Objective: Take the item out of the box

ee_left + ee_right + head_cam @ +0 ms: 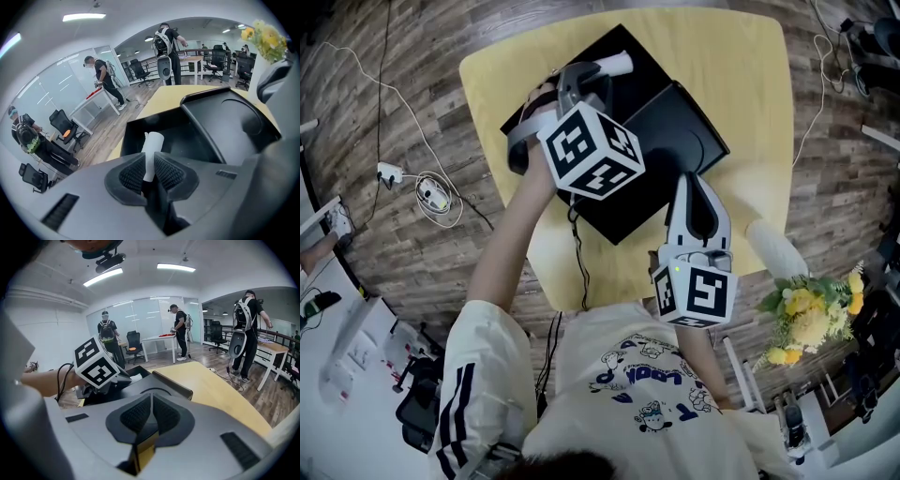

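Observation:
An open black box (636, 75) lies on the yellow table (741, 75), with its black lid (675, 127) beside it on the right. My left gripper (586, 73) is over the box, shut on a white roll (616, 64) that sticks out past the fingertips. In the left gripper view the roll (152, 143) stands between the ribbed pads of that gripper (150, 161), above the box's dark inside (180, 140). My right gripper (689, 183) is shut, its tips at the near edge of the lid (173, 383); nothing shows between its pads (151, 409).
A white vase (773, 246) with yellow flowers (806, 314) stands at the table's near right corner. A cable (577, 253) hangs from the left gripper. Cords and a power strip (389, 172) lie on the wood floor. Other people and office chairs fill the room behind.

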The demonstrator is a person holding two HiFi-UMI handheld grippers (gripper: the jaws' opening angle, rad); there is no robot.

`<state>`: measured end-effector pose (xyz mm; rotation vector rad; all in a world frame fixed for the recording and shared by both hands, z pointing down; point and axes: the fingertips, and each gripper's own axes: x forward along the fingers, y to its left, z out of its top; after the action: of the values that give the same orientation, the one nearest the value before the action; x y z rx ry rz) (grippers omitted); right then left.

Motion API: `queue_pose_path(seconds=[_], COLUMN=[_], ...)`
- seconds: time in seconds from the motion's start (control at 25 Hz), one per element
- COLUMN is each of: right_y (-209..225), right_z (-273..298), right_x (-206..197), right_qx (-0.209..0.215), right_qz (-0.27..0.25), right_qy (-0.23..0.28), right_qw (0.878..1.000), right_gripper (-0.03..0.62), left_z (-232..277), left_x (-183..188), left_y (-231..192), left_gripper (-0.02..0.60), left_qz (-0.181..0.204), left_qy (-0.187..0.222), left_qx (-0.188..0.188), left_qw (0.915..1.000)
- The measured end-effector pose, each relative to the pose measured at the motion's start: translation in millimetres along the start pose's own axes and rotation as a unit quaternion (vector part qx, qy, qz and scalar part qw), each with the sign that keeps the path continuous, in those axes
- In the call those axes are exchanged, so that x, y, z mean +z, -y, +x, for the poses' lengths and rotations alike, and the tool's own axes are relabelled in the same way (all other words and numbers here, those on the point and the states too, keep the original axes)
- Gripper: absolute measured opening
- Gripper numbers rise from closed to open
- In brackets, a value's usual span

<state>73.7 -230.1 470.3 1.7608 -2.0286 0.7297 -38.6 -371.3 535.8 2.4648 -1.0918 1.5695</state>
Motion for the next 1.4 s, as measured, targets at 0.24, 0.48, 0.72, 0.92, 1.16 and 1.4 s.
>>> queue_pose_path(seconds=[0.24,0.48,0.72,0.92,1.16,1.4], right_y=[0.3,-1.9,-2.3,-0.8,1.2,3.3], right_z=[-3.3,-5.9,-6.0,-5.8,-5.6,-4.1], right_x=[2.6,4.4,4.3,3.7,3.7,3.6], right_qx=[0.003,0.006,0.007,0.006,0.003,0.001], right_qz=[0.003,0.002,0.002,0.003,0.004,0.006], right_qy=[0.006,0.009,0.009,0.007,0.007,0.005], right_qw=[1.000,1.000,1.000,1.000,1.000,1.000], right_gripper=[0.035,0.037,0.035,0.037,0.037,0.037], left_z=[-7.4,-17.5,-14.7,-9.6,-0.2,0.9], left_x=[-3.4,-6.2,-10.0,-12.2,-24.7,-26.3], left_y=[7.4,5.7,-0.1,12.7,21.9,22.2], left_gripper=[0.040,0.041,0.113,0.169,0.169,0.149], left_qz=[-0.016,-0.049,-0.027,-0.003,-0.014,-0.020], left_qy=[-0.012,-0.002,-0.018,-0.037,-0.060,-0.059], left_qx=[-0.020,-0.021,-0.005,-0.036,-0.053,-0.056], left_qw=[0.9996,0.9986,0.9995,0.9986,0.9967,0.9965])
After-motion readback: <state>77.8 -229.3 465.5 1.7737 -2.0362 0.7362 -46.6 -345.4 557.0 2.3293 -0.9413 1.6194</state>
